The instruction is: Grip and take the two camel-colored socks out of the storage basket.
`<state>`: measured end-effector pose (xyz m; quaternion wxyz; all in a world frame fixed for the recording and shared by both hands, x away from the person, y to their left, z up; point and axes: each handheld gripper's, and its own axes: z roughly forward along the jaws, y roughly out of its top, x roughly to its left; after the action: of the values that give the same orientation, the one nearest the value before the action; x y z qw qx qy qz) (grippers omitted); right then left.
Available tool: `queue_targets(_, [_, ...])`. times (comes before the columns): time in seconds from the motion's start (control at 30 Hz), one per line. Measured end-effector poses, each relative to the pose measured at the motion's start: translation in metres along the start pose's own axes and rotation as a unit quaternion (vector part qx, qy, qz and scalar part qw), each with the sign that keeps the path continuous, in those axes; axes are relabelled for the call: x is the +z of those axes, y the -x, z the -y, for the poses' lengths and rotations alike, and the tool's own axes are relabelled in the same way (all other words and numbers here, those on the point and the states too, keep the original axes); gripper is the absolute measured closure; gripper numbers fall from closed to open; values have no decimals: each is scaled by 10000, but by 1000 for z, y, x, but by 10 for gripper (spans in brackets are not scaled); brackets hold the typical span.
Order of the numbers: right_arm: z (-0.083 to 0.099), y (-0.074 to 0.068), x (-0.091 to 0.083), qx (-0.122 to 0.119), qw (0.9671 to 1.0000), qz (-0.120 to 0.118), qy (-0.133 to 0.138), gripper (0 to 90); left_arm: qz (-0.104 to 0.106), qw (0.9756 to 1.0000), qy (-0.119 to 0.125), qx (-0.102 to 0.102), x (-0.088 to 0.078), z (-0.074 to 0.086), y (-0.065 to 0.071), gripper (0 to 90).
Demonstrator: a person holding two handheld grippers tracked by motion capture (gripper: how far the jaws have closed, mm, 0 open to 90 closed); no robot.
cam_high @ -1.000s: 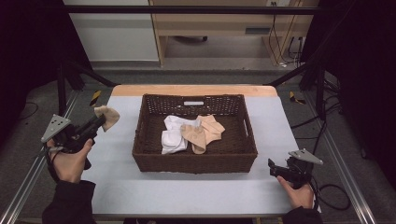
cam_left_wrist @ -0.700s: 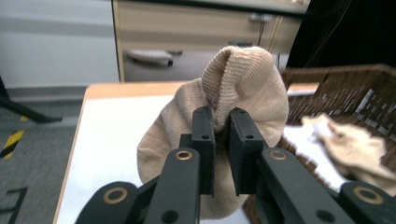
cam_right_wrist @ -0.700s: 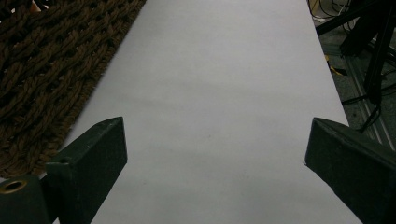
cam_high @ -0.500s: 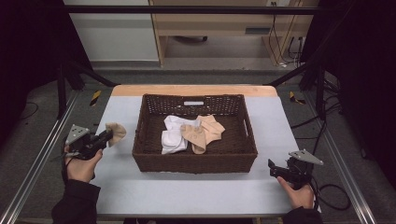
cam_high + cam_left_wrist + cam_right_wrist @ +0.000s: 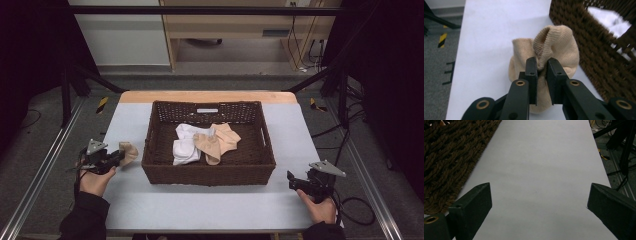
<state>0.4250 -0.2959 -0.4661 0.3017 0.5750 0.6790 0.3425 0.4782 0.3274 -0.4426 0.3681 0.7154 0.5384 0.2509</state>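
My left claw (image 5: pixel 116 158) has come down to the table (image 5: pixel 210 210) left of the basket (image 5: pixel 208 172); its jaws, just easing apart, pinch the beige sock (image 5: pixel 544 65).

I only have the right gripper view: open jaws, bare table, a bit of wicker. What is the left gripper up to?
Observer: The left gripper has a beige sock between its jaws, which have just been opening; a fold of it is pinched between the pads.
Operator: Where is that, relative to the basket?
Observer: Outside the basket, beside its left wall, with the sock seemingly resting on the table.
Operator: Anything inside the basket?
Observer: Yes, white socks and beige socks lie together in a small heap.
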Motion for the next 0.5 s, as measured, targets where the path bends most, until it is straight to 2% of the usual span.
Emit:
queue_targets(0.07, [0, 0, 0, 11, 10000, -2, -11, 59, 59, 9999, -152, 56, 4, 2, 0, 731])
queue_targets(0.17, [0, 0, 0, 22, 10000, -7, -11, 59, 45, 9998, -190, 94, 7, 3, 1, 631])
queue_targets(0.27, [0, 0, 0, 22, 10000, -8, -9, 59, -8, 10000, -13, 51, 4, 0, 2, 521])
queue_targets(0.5, [0, 0, 0, 20, 10000, -5, -14, 59, 7, 9988, 484, -71, -13, -12, 3, 469])
